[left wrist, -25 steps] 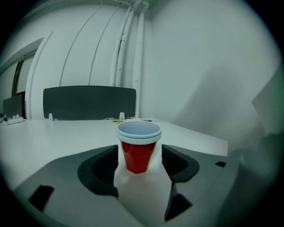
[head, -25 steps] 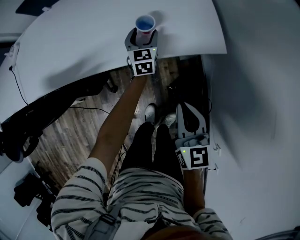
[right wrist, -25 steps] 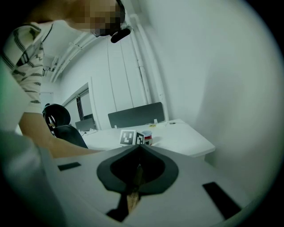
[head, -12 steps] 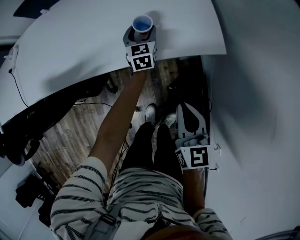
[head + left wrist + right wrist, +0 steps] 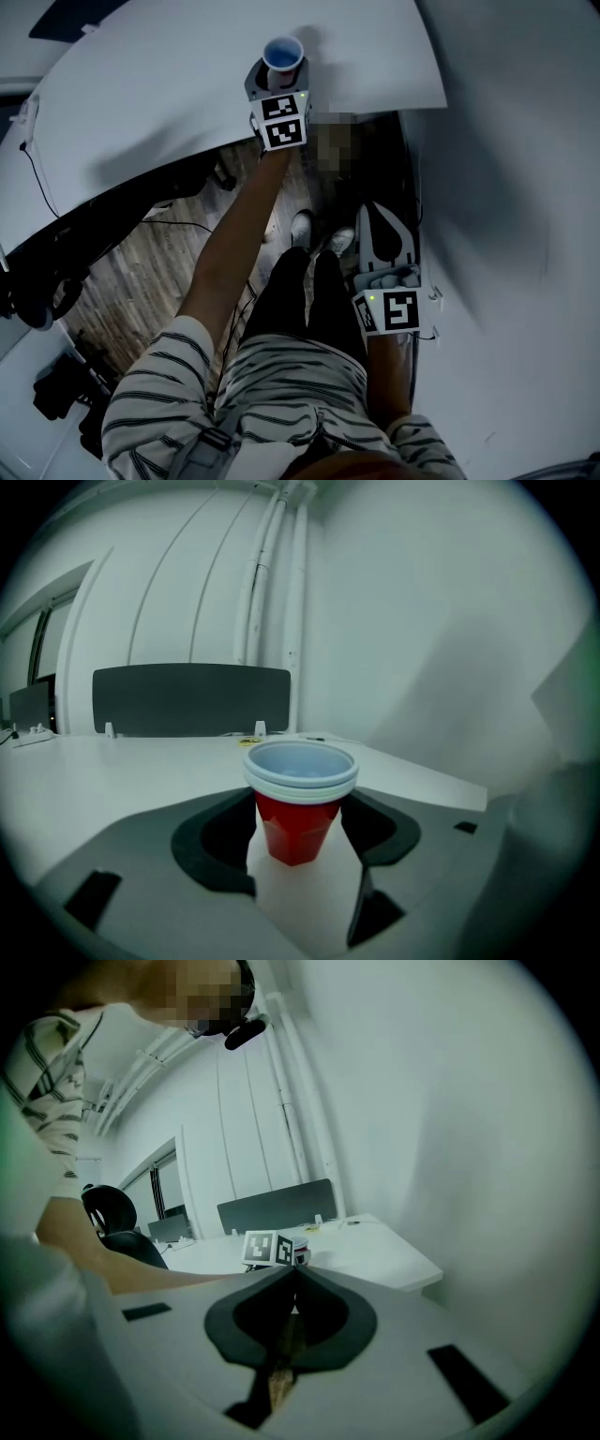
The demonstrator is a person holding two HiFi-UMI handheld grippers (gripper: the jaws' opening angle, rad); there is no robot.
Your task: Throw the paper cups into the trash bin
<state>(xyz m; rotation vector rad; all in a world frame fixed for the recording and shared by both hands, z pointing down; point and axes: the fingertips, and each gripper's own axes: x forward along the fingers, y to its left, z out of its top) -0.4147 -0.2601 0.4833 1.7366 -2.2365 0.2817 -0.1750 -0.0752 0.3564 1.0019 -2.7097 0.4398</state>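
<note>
Paper cups [image 5: 300, 803], red with white rims, sit between the jaws of our left gripper [image 5: 281, 77]. We count two rims stacked one on the other, so one cup is nested inside the other. The inner cup shows us only its pale wall. In the left gripper view the jaws press in on the red sides just under the rims, so this gripper is closed on the pair. The head view puts the cups upright over the white table [image 5: 169, 103], near its curved front edge, at the end of our outstretched left arm. We cannot tell whether the cups' base touches the tabletop or is just clear of it. A dark panel [image 5: 187, 700] stands upright along the far side of the table. Our right gripper [image 5: 373, 217] hangs low by our right hip, well apart from the table. Its jaws are brought together with nothing between them, and a thin strip of the wooden floor [image 5: 141, 272] shows through the seam. From the right gripper view we look past the closed jaws to the left gripper's marker cube [image 5: 267, 1248], with the cups just beside it.
</note>
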